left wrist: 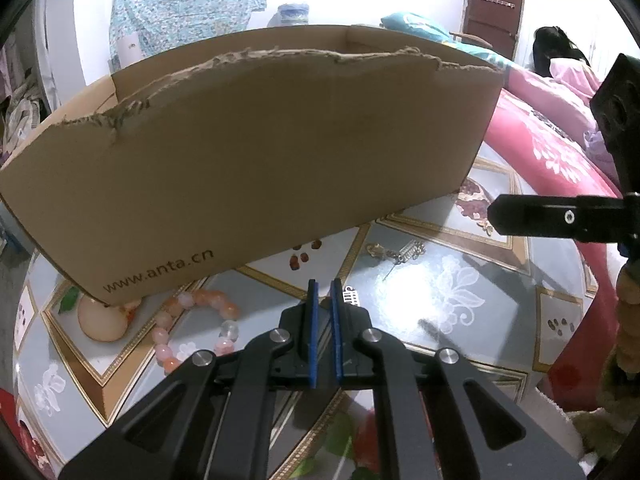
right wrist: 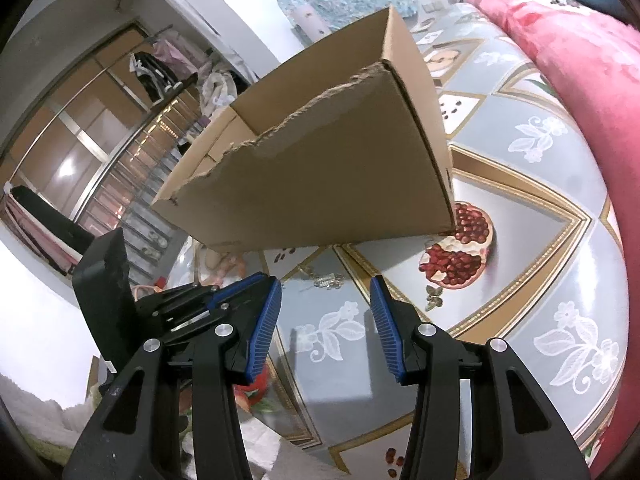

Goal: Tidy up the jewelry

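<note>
A torn-edged cardboard box (left wrist: 256,152) marked "www.anta.cn" stands on the patterned table (left wrist: 460,304), also seen in the right wrist view as the box (right wrist: 328,176). A pink bead bracelet (left wrist: 192,320) lies in front of the box at the left. A silver chain piece (left wrist: 400,254) lies near the box's right end, seen as the silver piece (right wrist: 329,281). A small silver charm (left wrist: 351,295) shows just beyond my left gripper (left wrist: 325,285), which is shut; I see nothing between its pads. My right gripper (right wrist: 325,300) stands open over bare tablecloth, short of the silver piece.
A bed with a pink quilt (left wrist: 560,144) borders the table on the right, and a person's dark hair (left wrist: 556,46) shows on it. Wardrobe doors and hanging clothes (right wrist: 160,64) fill the far left. The other gripper's black finger (left wrist: 560,220) reaches in from the right.
</note>
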`<state>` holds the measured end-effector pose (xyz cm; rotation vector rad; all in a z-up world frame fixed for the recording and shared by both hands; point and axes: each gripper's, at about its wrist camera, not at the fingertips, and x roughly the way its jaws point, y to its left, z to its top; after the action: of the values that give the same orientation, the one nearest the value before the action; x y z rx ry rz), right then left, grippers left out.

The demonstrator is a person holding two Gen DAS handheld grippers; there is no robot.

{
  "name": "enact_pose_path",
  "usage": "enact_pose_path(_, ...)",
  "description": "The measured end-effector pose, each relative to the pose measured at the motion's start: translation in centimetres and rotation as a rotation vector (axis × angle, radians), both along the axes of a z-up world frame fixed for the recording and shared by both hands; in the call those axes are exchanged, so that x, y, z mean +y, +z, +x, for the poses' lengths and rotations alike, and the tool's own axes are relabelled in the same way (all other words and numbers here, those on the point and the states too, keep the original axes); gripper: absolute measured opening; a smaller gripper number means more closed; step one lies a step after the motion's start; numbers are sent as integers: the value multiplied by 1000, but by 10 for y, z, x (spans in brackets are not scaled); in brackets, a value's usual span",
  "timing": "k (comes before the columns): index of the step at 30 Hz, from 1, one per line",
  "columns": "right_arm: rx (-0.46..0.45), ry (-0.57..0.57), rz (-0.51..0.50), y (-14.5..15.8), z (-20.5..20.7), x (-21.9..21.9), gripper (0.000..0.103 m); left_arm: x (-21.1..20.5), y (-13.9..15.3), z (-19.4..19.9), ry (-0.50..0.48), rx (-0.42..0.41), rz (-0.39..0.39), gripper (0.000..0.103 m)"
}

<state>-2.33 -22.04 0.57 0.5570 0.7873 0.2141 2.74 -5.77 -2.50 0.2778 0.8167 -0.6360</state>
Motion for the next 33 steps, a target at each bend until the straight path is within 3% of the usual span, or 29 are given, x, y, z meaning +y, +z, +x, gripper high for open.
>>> enact_pose_path(13,-6,11,14,-1,-3,4,48,3,1,-1,10,17,-10,6)
enact_pose_path(27,-5,15,11,0,-5,6,48,16,9,-9,-10,39,-72,6)
enact_pose_path(33,-8,7,14,0,-8,5,48,13,11,-17,-45,68,-99,20)
